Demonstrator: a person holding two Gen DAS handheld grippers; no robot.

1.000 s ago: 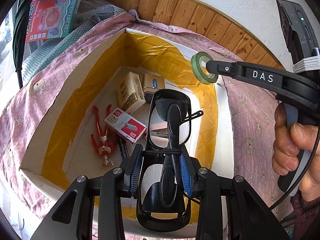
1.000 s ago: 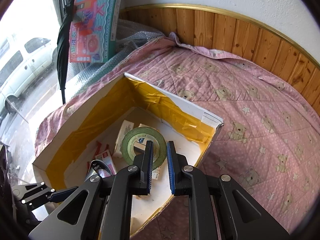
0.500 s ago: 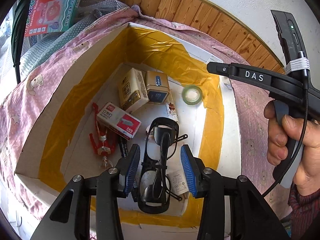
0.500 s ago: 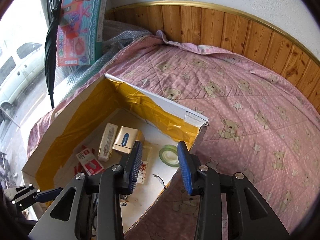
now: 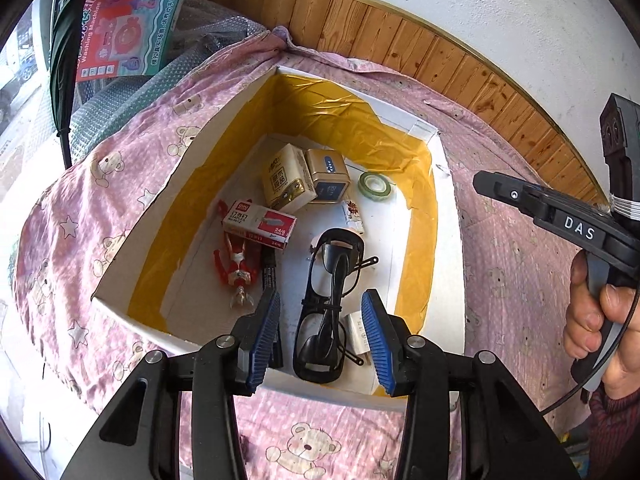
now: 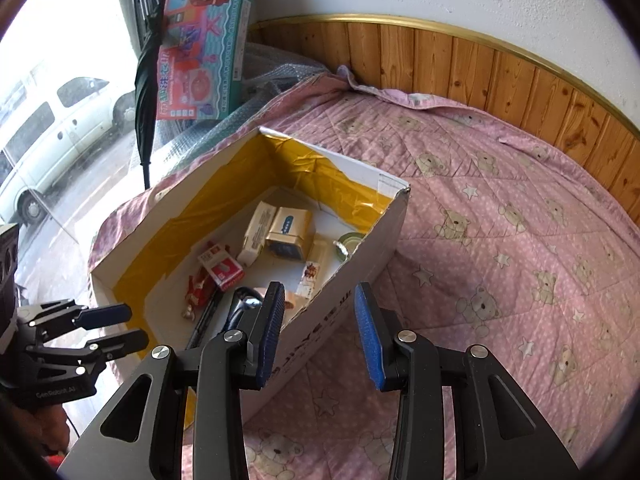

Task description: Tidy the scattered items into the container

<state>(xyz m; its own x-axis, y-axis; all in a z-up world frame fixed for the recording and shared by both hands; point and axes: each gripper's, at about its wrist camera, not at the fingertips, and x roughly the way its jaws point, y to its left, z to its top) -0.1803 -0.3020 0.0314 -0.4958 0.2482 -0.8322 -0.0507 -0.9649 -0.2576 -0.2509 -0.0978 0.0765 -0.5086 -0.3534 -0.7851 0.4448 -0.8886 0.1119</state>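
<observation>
**Both claws open, empty, over the box**

My left gripper [image 5: 326, 338] and right gripper [image 6: 320, 334] stand wide apart, holding nothing. The black glasses [image 5: 330, 300] lie inside the cardboard box [image 5: 446, 240], near the green tape roll [image 5: 375, 185], on the pink quilt [image 6: 500, 240].

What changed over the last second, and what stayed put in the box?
Both tongs let go. The left tongs, shut on the black glasses a second ago, now stand open with the glasses lying on the box floor. The right tongs released the green tape roll, which now rests near the far corner, and drew back open. The staple box, red figure and gold tins did not move.
</observation>
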